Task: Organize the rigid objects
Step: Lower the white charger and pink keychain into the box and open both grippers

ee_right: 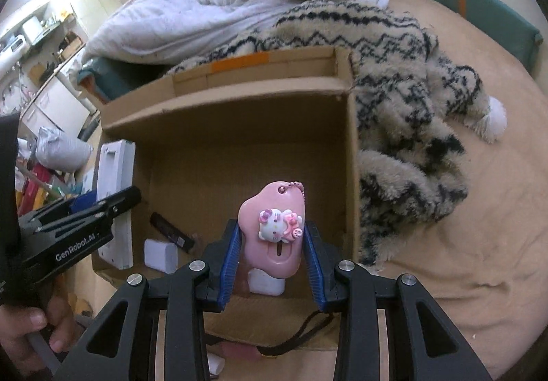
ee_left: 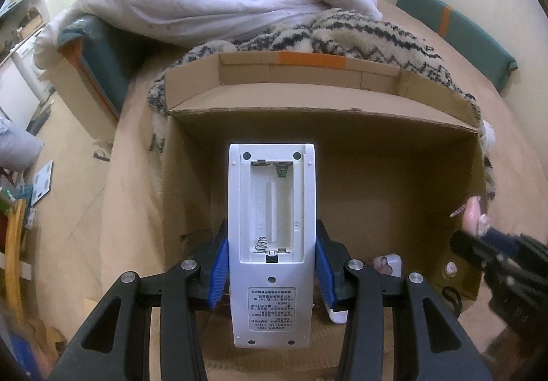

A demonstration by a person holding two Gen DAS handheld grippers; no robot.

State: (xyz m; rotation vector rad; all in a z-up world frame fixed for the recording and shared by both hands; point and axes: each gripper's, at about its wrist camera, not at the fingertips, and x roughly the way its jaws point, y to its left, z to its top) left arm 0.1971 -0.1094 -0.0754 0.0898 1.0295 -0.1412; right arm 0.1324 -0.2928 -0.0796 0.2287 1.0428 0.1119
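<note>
My left gripper point(ee_left: 272, 240) is shut on a white remote control point(ee_left: 272, 210), back side up with its battery bay uncovered, held over the open cardboard box point(ee_left: 325, 100). My right gripper point(ee_right: 270, 237) is shut on a pink cloud-shaped keychain point(ee_right: 274, 230) with a white cat figure and a bead chain, also above the box point(ee_right: 222, 100). In the right wrist view the left gripper point(ee_right: 85, 220) and the remote point(ee_right: 116, 168) show at the box's left wall. The right gripper's black body point(ee_left: 496, 254) enters the left wrist view at the right.
On the box floor lie a black stick-shaped item point(ee_right: 171, 230), a white block point(ee_right: 161, 256) and another white block point(ee_right: 267, 283). A zigzag-patterned fleece blanket point(ee_right: 411, 107) and a white duvet point(ee_right: 239, 4) lie behind the box on the bed. A hand point(ee_right: 27, 329) holds the left gripper.
</note>
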